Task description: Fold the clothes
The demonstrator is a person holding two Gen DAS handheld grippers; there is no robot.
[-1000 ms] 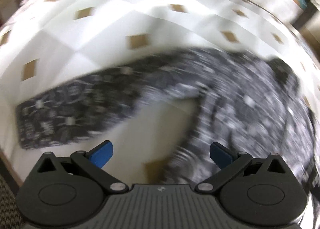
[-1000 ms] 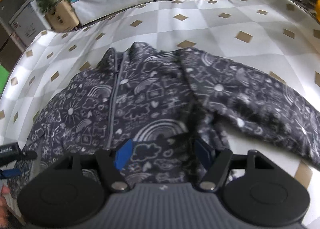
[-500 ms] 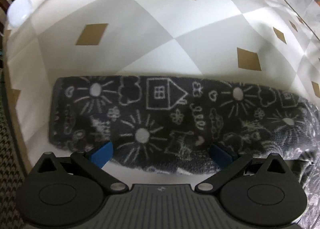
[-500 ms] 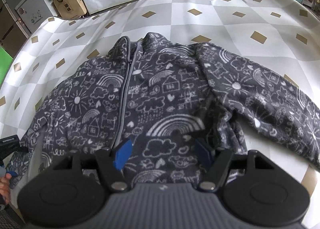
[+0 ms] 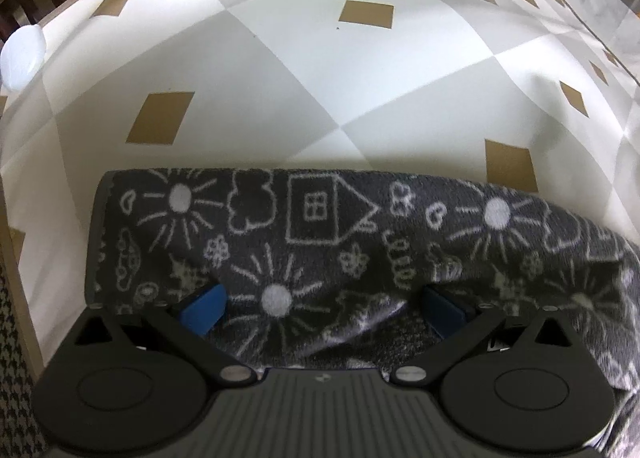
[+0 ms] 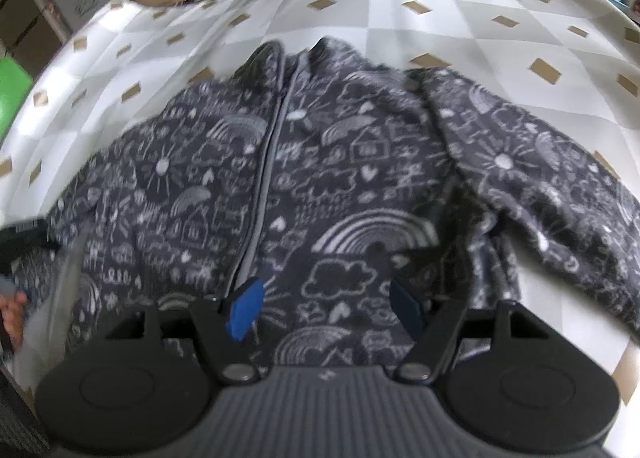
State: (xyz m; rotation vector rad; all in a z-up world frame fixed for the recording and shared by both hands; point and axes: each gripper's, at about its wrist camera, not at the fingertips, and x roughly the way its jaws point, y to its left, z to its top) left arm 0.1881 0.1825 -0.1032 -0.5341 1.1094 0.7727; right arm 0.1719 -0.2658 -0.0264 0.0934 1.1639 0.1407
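Left wrist view: our left gripper (image 5: 320, 312) hangs spread over the jacket (image 6: 304, 193) sleeve (image 5: 320, 242) near its cuff; our right gripper (image 6: 326, 308) gapes above the hem. Jacket lies flat on the desk (image 5: 320, 97), sleeves out. Pinching that sleeve looks next.

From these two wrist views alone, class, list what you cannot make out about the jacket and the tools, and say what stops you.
- Jacket hem: right wrist view, hidden behind the right tool.
- Right sleeve's cuff: cut off by the frame edge.
- Left tool: right wrist view, only a blurred dark sliver at the edge.
- Left sleeve's near edge: left wrist view, covered by the left tool body, so any contact is unclear.
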